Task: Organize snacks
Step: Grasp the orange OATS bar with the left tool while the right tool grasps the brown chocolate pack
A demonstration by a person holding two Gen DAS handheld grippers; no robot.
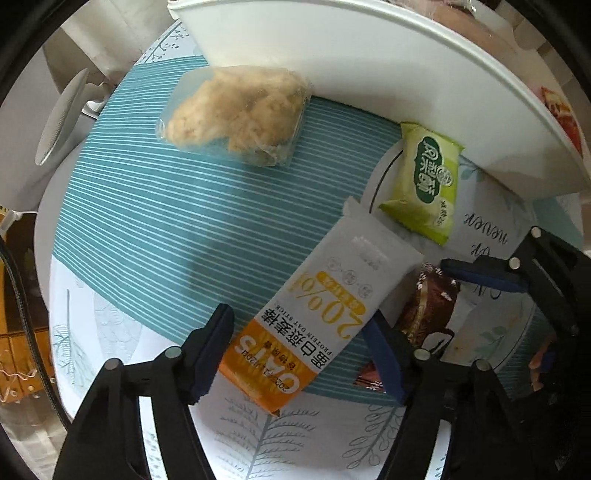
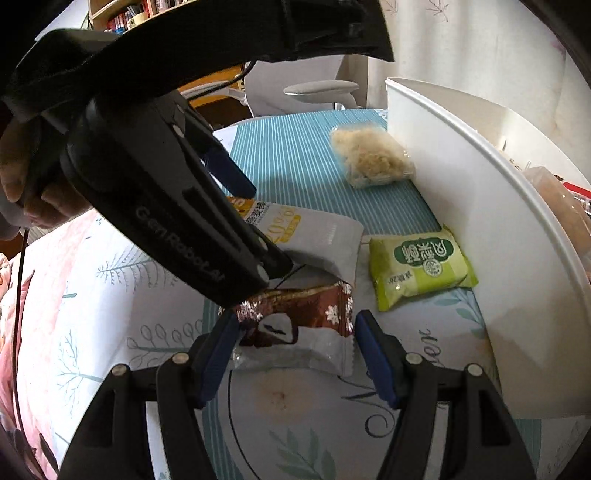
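Nearest, in the right wrist view: right gripper (image 2: 297, 317), jaws spread fairly wide astride a brown-and-white packet (image 2: 303, 325), left pad at its edge, right pad just clear of it. Packet flat on the cloth, long axis from 6 toward 12 o'clock, brown end farther away.

Nearest, in the left wrist view: left gripper (image 1: 297, 317), pointing straight down, jaws about half-spread astride the orange end of the oat bar (image 1: 325, 295). Pads at or just off its edges; real squeeze impossible to tell. Bar flat, long axis from 7 toward 1 o'clock, orange end near, grey end far.

Past the grey end, toward 2 o'clock: green packet (image 1: 421, 188), flat, just beside the wall of a white bin (image 1: 369, 74).

Farther, toward 11 o'clock: clear pack of pale shredded snack (image 1: 236, 114), against the same wall.

Underneath: teal striped tablecloth (image 1: 147, 221) with leaf-print borders.

Beyond, in the right wrist view: a hand (image 2: 22, 184) at 9 o'clock, grey chair armrest (image 2: 321, 88) at 12, bookshelf (image 2: 125, 18) at 11.
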